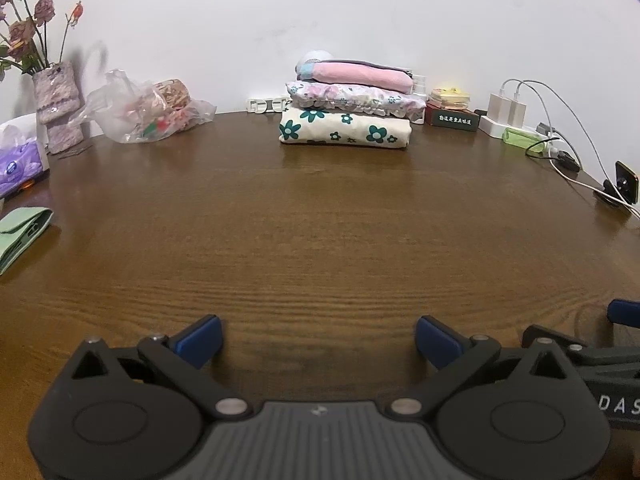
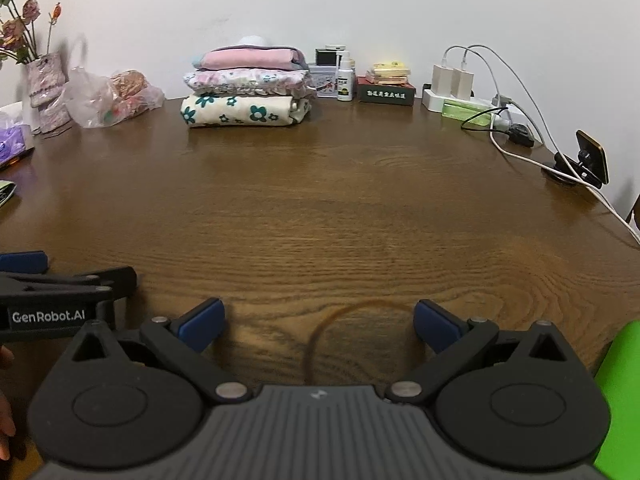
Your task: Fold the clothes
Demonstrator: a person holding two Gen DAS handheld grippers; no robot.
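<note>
The stack of folded clothes (image 1: 346,110) sat at the far edge of the table, against the wall: a cream piece with teal flowers (image 1: 345,127) at the bottom, a frilled floral piece (image 1: 356,97) on it, a pink piece (image 1: 362,73) on top. All three looked squared off and finished. Well short of the stack, the left gripper (image 1: 318,338) hung over bare wood, jaws spread wide with nothing between them. The right gripper (image 2: 319,322) hovered just beside it, jaws equally wide, also empty.

My read: this was a gap between garments, with the pile done and no loose cloth lying in front of it. The next move would call for fetching another garment onto the open wood, if any were left. A bright green something (image 2: 620,392) at the right gripper's near side might have been fabric, but I couldn't tell.

The brown wood-grain table (image 1: 320,220) stretched wide and bare before the stack. Left of the stack lay a crumpled plastic bag (image 1: 144,110), then a vase of dried roses (image 1: 56,104) and a purple tissue pack (image 1: 20,162). Right of the stack stood a small white bottle (image 2: 345,80), a dark box with pale lettering (image 1: 452,118), and a power strip with chargers (image 1: 506,114) trailing cables. A plain white wall (image 1: 320,12) stood behind the stack.
</note>
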